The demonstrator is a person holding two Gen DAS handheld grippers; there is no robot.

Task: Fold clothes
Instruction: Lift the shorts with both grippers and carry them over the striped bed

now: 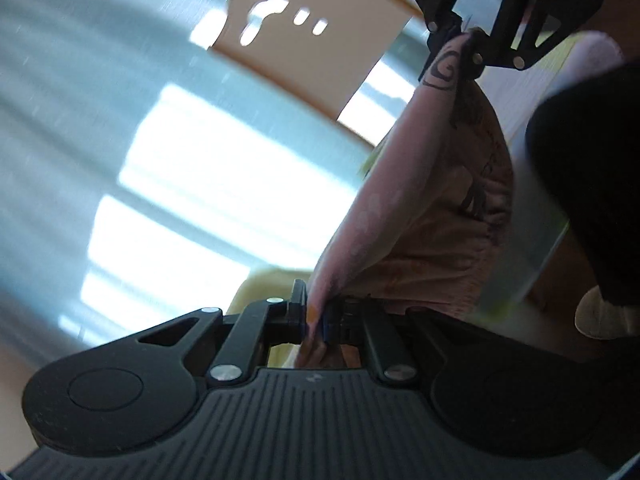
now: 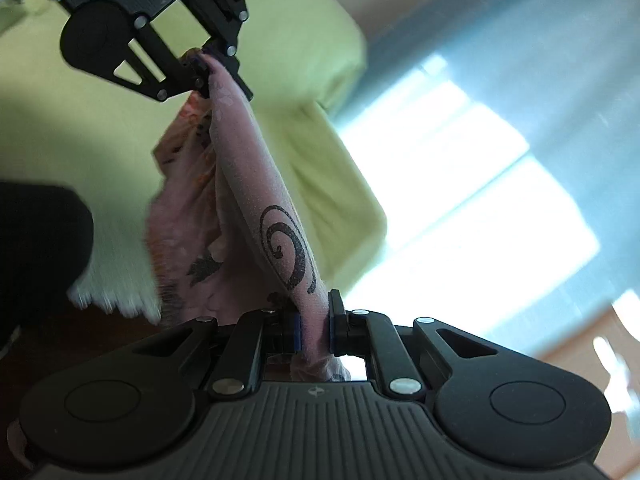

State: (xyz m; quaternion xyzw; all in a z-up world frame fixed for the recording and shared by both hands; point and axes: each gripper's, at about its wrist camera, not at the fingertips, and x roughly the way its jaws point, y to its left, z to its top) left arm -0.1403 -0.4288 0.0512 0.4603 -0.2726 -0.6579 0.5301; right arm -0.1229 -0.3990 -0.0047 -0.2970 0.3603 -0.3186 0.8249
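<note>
garment (image 2: 240, 184) ends: hidden between fingers | background: motion-blurred | dark shape (image 1: 592, 168): cut off

The garment (image 2: 240, 184) is pale pink, printed with a black spiral and dark leaf shapes — orange flecks too. The bed cover (image 2: 304, 40) is yellow-green; both grippers (image 2: 314, 330) are black.

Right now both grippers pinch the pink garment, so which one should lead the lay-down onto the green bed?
Left, probably. In the right wrist view the left gripper hangs directly over the green bed, while the right gripper holds the pink garment beyond the bed's edge, above the floor.
</note>
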